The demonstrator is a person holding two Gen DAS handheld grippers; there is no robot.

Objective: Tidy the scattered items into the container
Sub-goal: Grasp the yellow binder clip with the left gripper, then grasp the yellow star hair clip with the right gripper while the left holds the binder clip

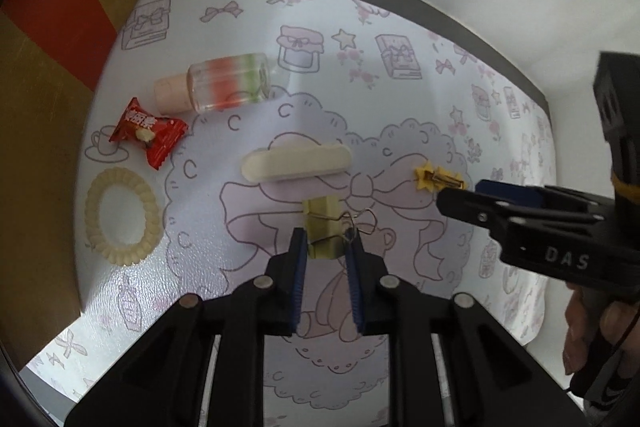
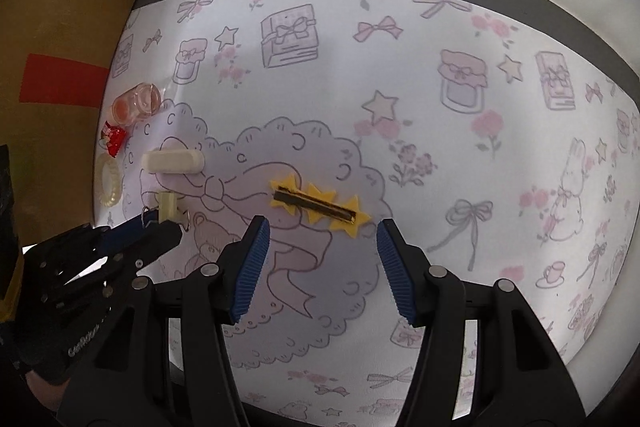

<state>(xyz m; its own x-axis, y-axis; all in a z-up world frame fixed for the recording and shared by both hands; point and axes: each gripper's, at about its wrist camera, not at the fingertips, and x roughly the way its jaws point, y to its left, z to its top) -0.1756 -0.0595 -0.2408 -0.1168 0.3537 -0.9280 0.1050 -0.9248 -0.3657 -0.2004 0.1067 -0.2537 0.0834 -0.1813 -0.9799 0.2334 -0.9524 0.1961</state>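
While I steer both tools over the pastel-printed mat, I read the scene like this:

Left tool (image 1: 327, 247): nearly closed around the small pale-yellow binder clip with wire handles (image 1: 322, 227); the blue pads sit at its two sides, and I cannot tell whether they already press it.
Right tool (image 2: 323, 227): spread wide and empty, hovering just short of the yellow felt star hair clip with a gold metal bar (image 2: 318, 205).
Binder clip: on the surface near the mat's middle; light and stiff, I judge. The wire loops would slip and swing, so the flat plastic body is the place to pinch.
Star hair clip: flat on the surface, right of the binder clip. Felt is soft and thin; the bar gives the only firm hold, across its width, and it lies low, so the pads must come right down.
Clear glass bottle with pink cap (image 1: 224, 83): on its side, likely to roll, fragile.
Red candy wrapper (image 1: 150, 131), cream ridged hair ring (image 1: 122, 215), cream oblong bar (image 1: 298, 163): scattered at the left.
Brown cardboard box with red stripe (image 1: 48, 75): at the left edge, my guess for the container.
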